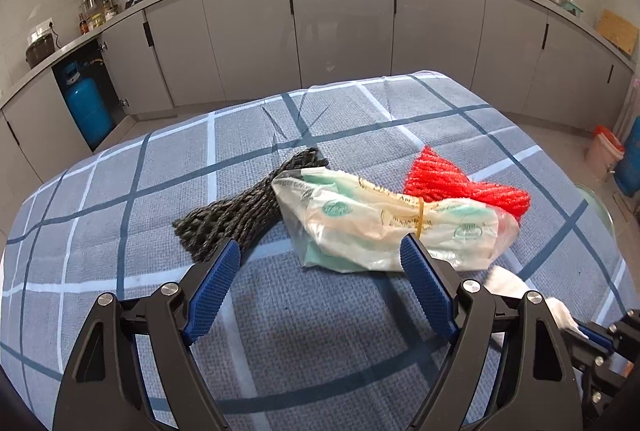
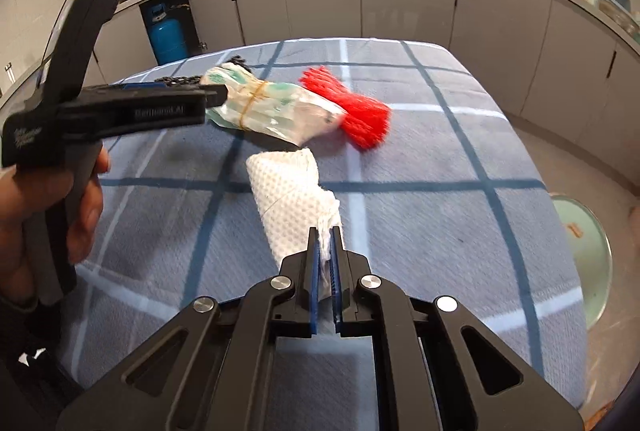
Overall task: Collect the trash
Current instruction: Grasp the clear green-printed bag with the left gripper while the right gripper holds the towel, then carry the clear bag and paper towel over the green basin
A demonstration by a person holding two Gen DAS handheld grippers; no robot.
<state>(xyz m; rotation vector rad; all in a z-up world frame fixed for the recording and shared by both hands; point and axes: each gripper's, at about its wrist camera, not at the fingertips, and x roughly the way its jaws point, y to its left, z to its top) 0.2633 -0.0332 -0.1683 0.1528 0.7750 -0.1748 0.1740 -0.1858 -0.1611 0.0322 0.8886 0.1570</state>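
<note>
A blue checked cloth (image 1: 120, 231) covers the table. On it lie a black mesh net (image 1: 244, 207), a clear plastic bag bundle (image 1: 380, 215) bound with a rubber band, and a red mesh net (image 1: 452, 179). My left gripper (image 1: 320, 243) is open, its jaws wide, just short of the bag's near edge and touching nothing. In the right wrist view my right gripper (image 2: 326, 231) is shut on the end of a crumpled white paper towel (image 2: 288, 199). The towel rests on the cloth in front of the plastic bag bundle (image 2: 276, 107). A hand holds the left gripper (image 2: 216, 97) there.
A round pale green container (image 2: 588, 251) stands on the floor off the table's right edge. Grey kitchen cabinets (image 1: 340, 23) run behind the table, with a blue gas cylinder (image 1: 86, 107) in an open bay at the left.
</note>
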